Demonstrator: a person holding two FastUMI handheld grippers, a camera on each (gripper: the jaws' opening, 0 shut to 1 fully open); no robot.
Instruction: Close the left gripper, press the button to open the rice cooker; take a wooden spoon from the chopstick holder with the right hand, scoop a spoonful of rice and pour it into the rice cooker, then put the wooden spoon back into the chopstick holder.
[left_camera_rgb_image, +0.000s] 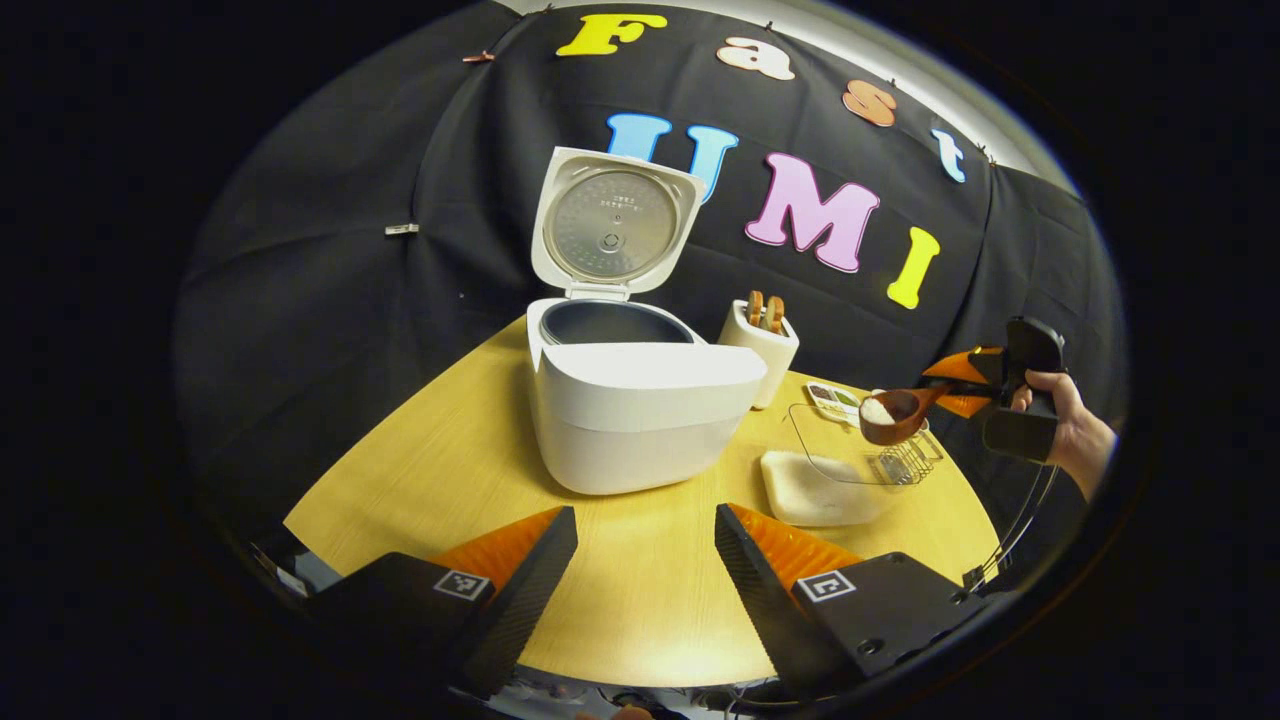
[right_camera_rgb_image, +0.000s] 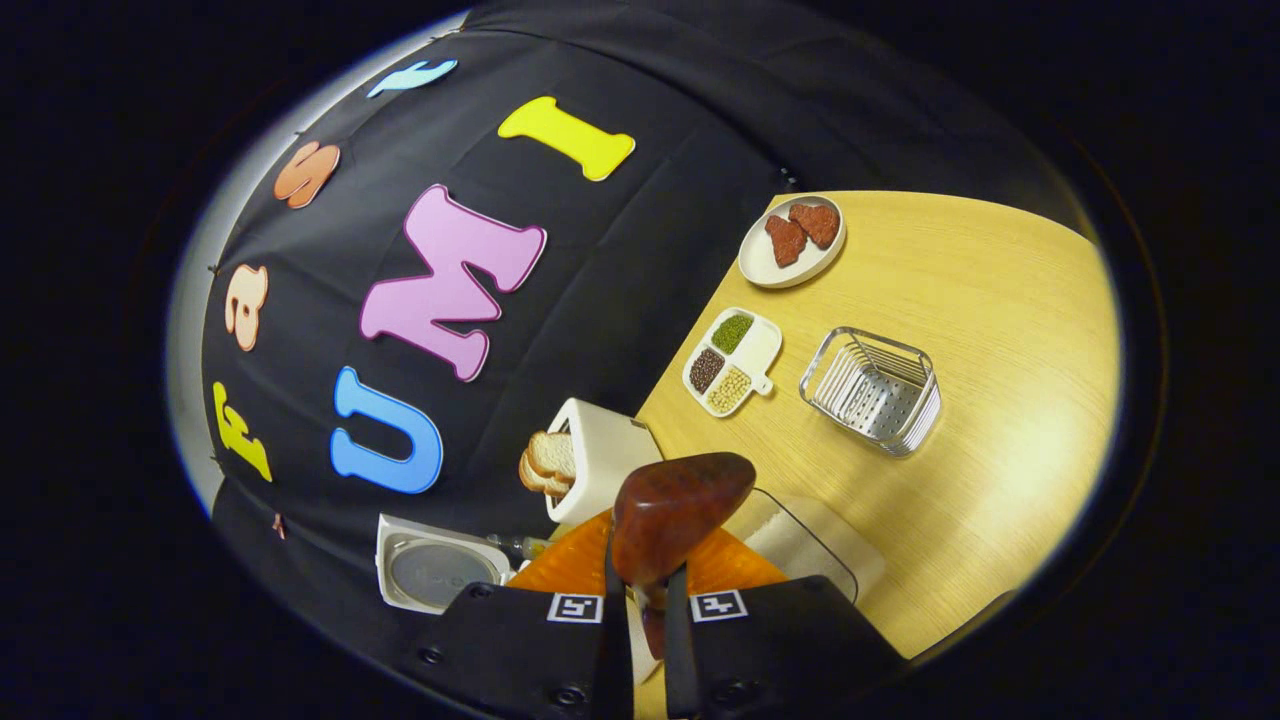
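While the left gripper (left_camera_rgb_image: 645, 560) waits with fingers apart, the rice cooker (left_camera_rgb_image: 630, 400) gapes at twelve o'clock, the loaded wooden spoon (left_camera_rgb_image: 895, 412) at three. Right gripper view: right gripper (right_camera_rgb_image: 640, 600) clamps the spoon (bowl pointing twelve).

We've got the rice cooker (left_camera_rgb_image: 640, 400) straight ahead of our spread-apart left gripper (left_camera_rgb_image: 645, 560), lid up; right gripper (left_camera_rgb_image: 965, 385) off right holds wooden spoon (left_camera_rgb_image: 893, 415), probably rice.
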